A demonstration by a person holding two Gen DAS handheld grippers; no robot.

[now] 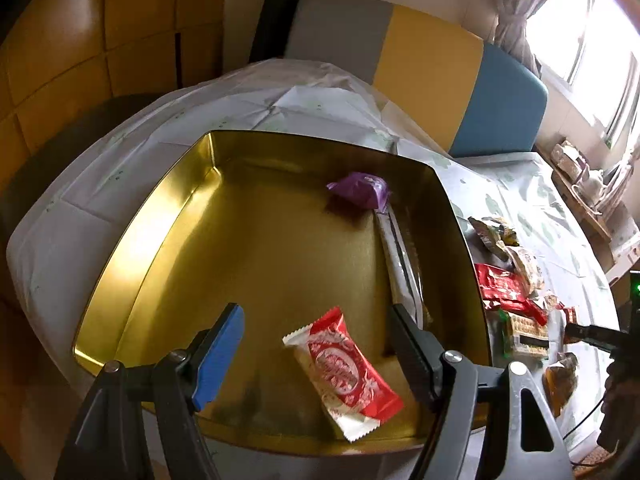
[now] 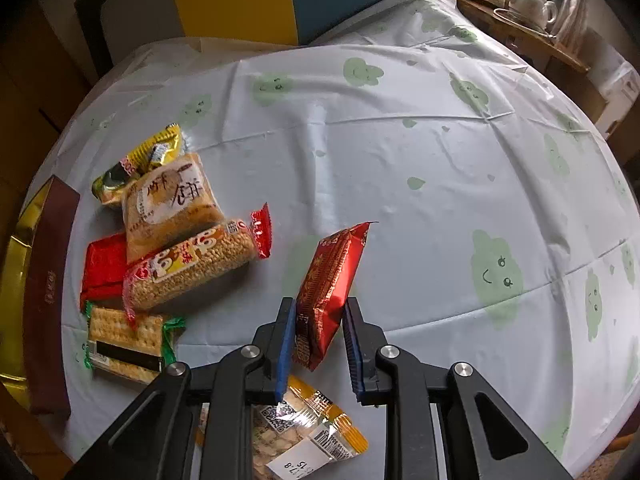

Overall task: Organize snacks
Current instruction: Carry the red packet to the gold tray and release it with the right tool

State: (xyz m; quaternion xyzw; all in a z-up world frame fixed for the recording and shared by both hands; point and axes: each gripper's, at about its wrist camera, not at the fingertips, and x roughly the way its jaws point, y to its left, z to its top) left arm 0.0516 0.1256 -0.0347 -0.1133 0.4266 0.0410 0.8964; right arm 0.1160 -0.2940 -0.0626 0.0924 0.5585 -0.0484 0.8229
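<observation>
Two claws are in my feeds. My right gripper is clamped on a red foil snack packet, which stands upright between the blue pads, its sealed top edge pointing away from the claw and its lower end hanging just above the tablecloth. Directly beneath the claw lies a clear cracker pack with orange trim. To the claw's left sits the rest of the pile: a puffed-rice bar in a red-ended wrapper, a pale biscuit bag with black characters leaning on it, a yellow packet behind that, a flat red packet partly under the bar, and a green-edged cracker pack nearest me. Further left, the brown outer wall of the gold tin shows at the frame edge. My left gripper is spread wide with nothing in it, hovering over the gold tin. A red-and-white wafer packet lies on the tin floor below and between its fingers. Ahead of the claw a long silver stick pack lies along the tin's right wall, with a purple wrapped sweet at its far end.
</observation>
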